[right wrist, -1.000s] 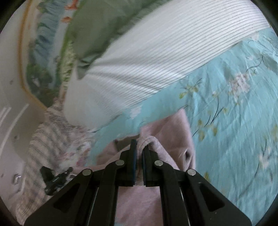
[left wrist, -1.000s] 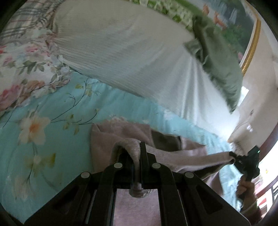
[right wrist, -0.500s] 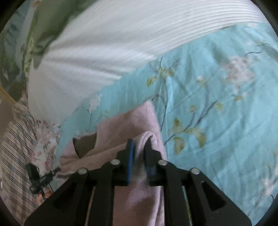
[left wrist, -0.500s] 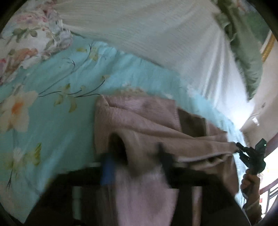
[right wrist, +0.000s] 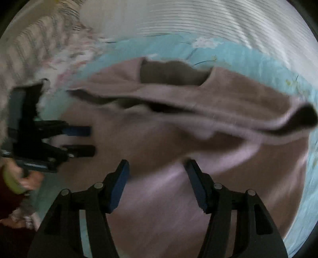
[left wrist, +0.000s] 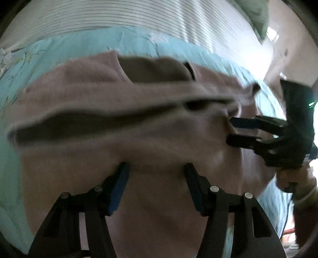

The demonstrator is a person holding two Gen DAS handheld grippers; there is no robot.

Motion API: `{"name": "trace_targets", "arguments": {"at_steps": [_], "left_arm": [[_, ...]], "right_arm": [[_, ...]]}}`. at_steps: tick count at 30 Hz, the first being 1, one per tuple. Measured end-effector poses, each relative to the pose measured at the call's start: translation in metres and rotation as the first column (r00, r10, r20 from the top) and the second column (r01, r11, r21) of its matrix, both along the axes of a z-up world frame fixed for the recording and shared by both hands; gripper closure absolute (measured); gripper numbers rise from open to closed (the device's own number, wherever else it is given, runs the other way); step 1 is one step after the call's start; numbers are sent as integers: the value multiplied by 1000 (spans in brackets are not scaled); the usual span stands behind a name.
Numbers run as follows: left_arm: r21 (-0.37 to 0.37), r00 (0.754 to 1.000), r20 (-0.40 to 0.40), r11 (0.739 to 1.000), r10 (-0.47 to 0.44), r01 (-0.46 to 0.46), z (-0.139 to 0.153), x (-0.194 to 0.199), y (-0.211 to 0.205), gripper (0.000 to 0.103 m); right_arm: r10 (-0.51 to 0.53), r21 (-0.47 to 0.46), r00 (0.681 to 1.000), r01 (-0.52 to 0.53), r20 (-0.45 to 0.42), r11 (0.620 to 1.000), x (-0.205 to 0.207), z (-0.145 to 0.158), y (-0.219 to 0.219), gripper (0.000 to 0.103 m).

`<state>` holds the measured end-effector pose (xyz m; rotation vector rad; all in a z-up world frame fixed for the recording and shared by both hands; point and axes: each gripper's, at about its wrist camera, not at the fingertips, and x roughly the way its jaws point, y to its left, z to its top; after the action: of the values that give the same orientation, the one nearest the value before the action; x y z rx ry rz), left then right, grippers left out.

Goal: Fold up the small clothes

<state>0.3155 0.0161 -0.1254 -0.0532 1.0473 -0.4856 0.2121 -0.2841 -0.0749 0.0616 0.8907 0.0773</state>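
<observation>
Left wrist view. Shows the left gripper [left wrist: 157,166] with jaws wide apart and nothing between the blue pads [left wrist: 119,188], hanging just above a mauve knit top [left wrist: 99,95]. Looks like a release: no cloth pinched, and the doubled-over flap already resting on the body of the garment. Finds the top lying on the turquoise floral bedsheet [left wrist: 59,45], in front of the white ribbed bedding [left wrist: 119,17]. Shows also the right gripper [left wrist: 228,131] coming in from the right side, its two fingers apart, tips right at the end of the folded edge; too blurred to say whether touching the cloth or only beside it. Probably placed there to lay both ends of the fold down evenly.

Right wrist view. Gives the mirror picture: the right gripper [right wrist: 157,162] spread open over the top [right wrist: 238,95], holding nothing, and the left gripper [right wrist: 92,141] at the left, also parted, over the near layer of the cloth. Same bedsheet [right wrist: 238,53] under and around the garment.

Direction of the top: neck opening [right wrist: 171,73] pointing away from both cameras, toward the white bedding. Runs with the fold line across the view, from one gripper to the other, so now longer sideways than front to back. Seems one fold done, with at least one more still needed.
</observation>
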Motion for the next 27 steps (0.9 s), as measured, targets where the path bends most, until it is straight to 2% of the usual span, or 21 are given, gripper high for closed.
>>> {"name": "trace_targets", "arguments": {"at_steps": [1,2,5,7,8,9,10,13,18,20,24,27], "left_arm": [[33,999,19,999,33,-33,3,11,4,50],[56,997,35,996,71,-73,6,24,12,53],[24,975,50,976,216,-217,14,55,54,54],[-12,933,54,935,356,-356,17,66,91,51],[-49,920,42,921,389,-387,17,66,105,51],[-98,904,19,901,427,-423,16,62,120,50],[-140,885,0,877,465,-460,16,54,134,50],[-212,880,-8,860,474,-465,15,18,146,50],[-313,916,-11,869,401,-384,17,-72,127,49],[-359,927,-13,864,375,-354,17,-109,117,43],[-426,941,-13,849,339,-311,14,-166,104,37],[-446,939,-53,833,339,-326,4,-186,95,35]], "right_arm": [[-45,-7,999,45,14,999,7,2,-11,41],[-136,9,990,135,39,991,13,7,-36,41],[-341,153,932,322,126,934,8,19,-97,43],[-446,215,876,407,185,888,-9,27,-122,43],[-494,248,843,443,213,862,-20,30,-132,42],[-521,285,822,455,230,844,-29,32,-137,41],[-528,317,815,449,238,835,-36,32,-140,41],[-499,344,832,407,242,846,-53,30,-131,41],[-408,367,884,310,229,877,-79,15,-88,41],[-372,367,899,274,231,889,-88,7,-62,41],[-324,394,914,211,244,894,-115,-5,-21,41],[-319,428,914,191,250,883,-137,-12,-3,41]]}}
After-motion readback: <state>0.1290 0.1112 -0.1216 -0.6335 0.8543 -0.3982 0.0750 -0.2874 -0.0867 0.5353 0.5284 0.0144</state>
